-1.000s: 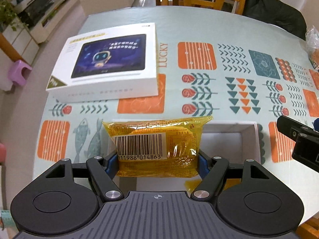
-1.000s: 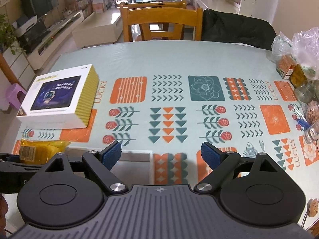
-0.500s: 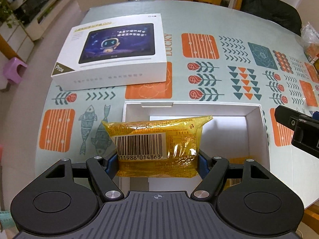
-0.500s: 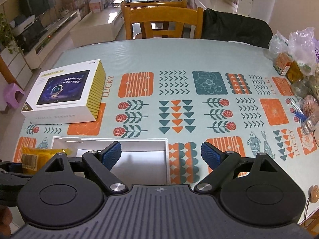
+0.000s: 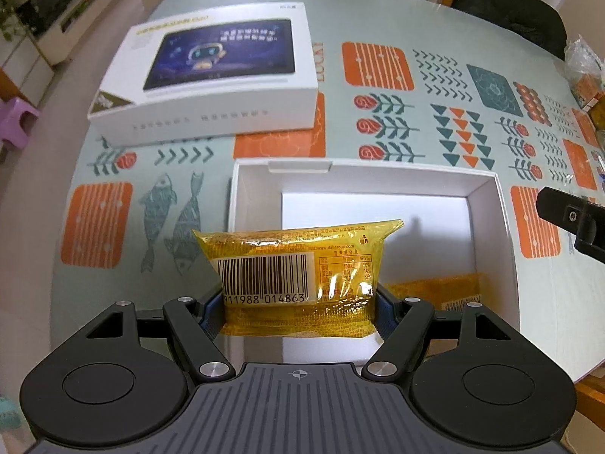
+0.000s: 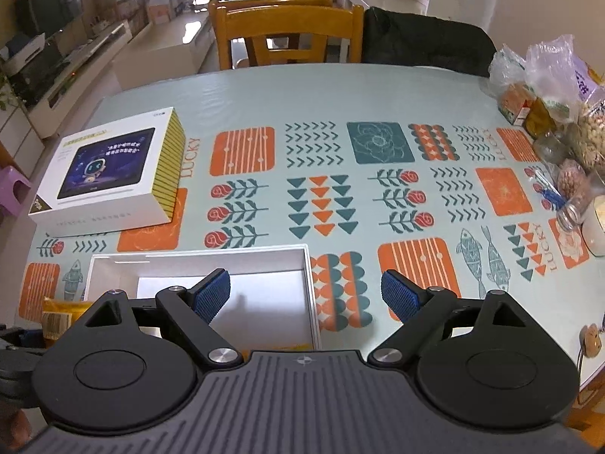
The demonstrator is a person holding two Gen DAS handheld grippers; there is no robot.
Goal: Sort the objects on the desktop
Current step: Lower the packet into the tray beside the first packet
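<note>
left of the white tray (image 5: 486,223) i've got the tablet box (image 5: 211,75) parked beyond its far-left corner, out of the way, so the tray mouth is free. my left gripper (image 5: 298,299) has its jaws clamped on the yellow snack packet (image 5: 298,265), held flat and barcode-up above the tray's near-left part, which i judge is the drop spot. just right of it, a second yellow packet (image 5: 442,291) already lies inside the tray, half hidden behind my gripper body, so i can't read how it sits. on the right, my right gripper (image 6: 305,295) hangs over the tray's right wall, jaws wide apart, empty. far right of the tray, bags and jars (image 6: 559,121) crowd the table edge, cut off by the frame.
</note>
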